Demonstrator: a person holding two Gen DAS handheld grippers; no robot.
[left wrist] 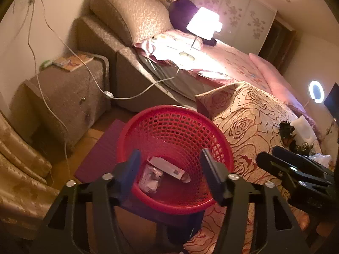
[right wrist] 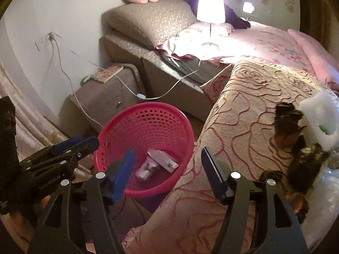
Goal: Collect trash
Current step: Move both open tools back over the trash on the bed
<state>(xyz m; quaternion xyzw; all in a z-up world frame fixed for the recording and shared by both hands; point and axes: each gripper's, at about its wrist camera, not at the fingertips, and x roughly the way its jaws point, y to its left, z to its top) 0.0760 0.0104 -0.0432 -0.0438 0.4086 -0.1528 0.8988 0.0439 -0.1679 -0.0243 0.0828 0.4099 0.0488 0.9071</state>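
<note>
A red mesh waste basket (left wrist: 175, 127) stands on the floor beside the rose-patterned surface (left wrist: 250, 122). In it lie a white carton (left wrist: 169, 166) and a crumpled wrapper (left wrist: 150, 178). My left gripper (left wrist: 170, 169) is open and empty, right above the basket. My right gripper (right wrist: 167, 165) is open and empty, over the surface's edge next to the basket (right wrist: 146, 124). On the surface at the right lie a white foam block (right wrist: 320, 120), dark dried flowers (right wrist: 290, 124) and clear plastic (right wrist: 330, 175). The right gripper also shows in the left wrist view (left wrist: 281, 163).
A bedside cabinet (left wrist: 63, 97) with a book stands left of the basket. A white cable (left wrist: 135, 93) hangs from the wall to the bed. A lit lamp (left wrist: 203, 23) stands on the bed. A purple mat (left wrist: 99, 150) lies on the floor. Curtains (left wrist: 19, 165) hang at left.
</note>
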